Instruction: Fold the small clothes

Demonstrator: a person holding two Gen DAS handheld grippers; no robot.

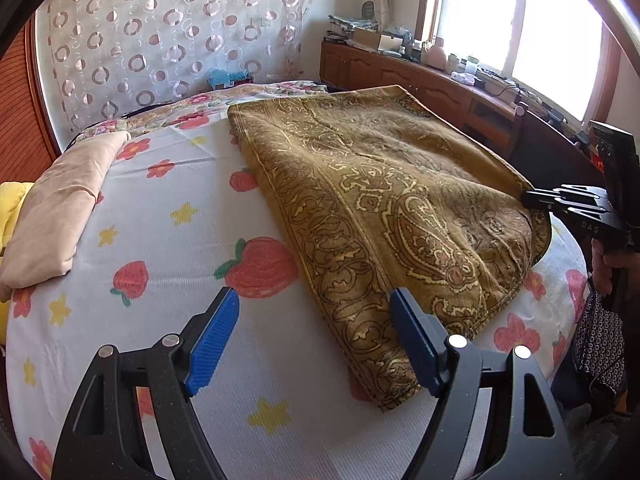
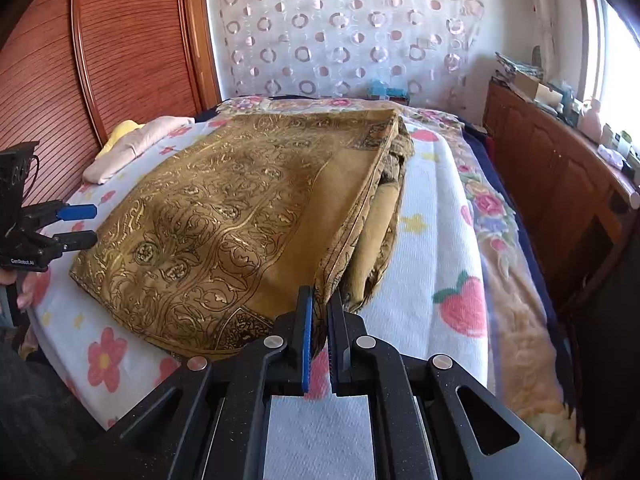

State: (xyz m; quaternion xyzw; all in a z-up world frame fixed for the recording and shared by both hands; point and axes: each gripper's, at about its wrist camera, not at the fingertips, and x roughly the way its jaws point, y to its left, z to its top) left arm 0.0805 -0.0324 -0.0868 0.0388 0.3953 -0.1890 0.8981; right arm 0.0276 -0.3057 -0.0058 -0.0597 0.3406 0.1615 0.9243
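Left wrist view, left to right: a folded beige garment lies at the left edge of the bed, on a white bedsheet printed with strawberries, flowers and stars. The left gripper hovers low over the sheet with its blue-padded jaws standing wide apart and nothing between them; its right pad is just beside the near edge of the gold paisley cloth. This cloth, folded into layers, lies across the right half of the bed. At the far right the right gripper meets the cloth's corner, with a person's hand on its handle. Right wrist view, left to right: the left gripper appears at the left edge, jaws apart, beside the cloth's left corner. The gold paisley cloth occupies the centre of the bed. The right gripper has its jaws closed tight on the cloth's near right corner, which is pinched between the pads. A wooden cabinet lines the right wall.
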